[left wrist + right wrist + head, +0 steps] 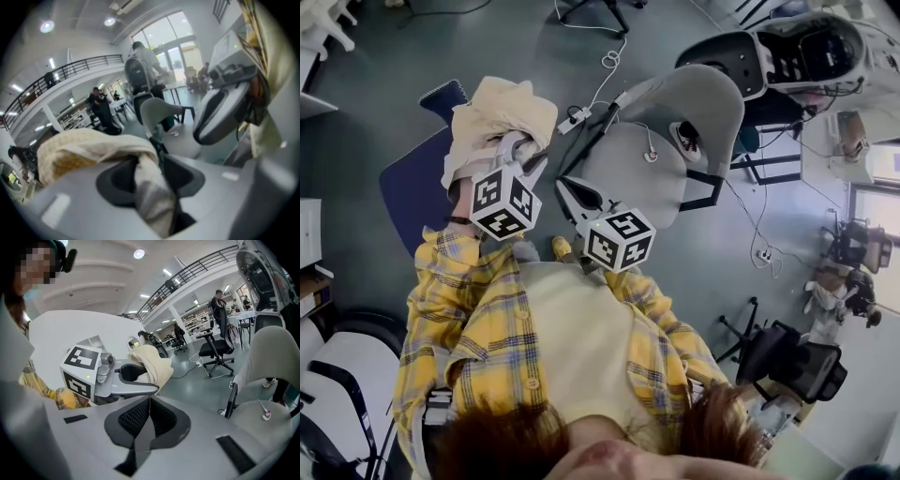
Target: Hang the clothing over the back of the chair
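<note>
clothing (499, 114) hangs between the parted jaws of the left gripper (156, 164); the right gripper (150, 405) is closed, empty.

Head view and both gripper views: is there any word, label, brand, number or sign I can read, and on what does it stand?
No readable text anywhere.
On the left marker cube: black-and-white square patterns only, no letters or digits.
On the right marker cube: likewise, patterns only.
On the cream clothing: no print or tag shows.
On the background shelving: anything there is too small and blurred to read.
</note>
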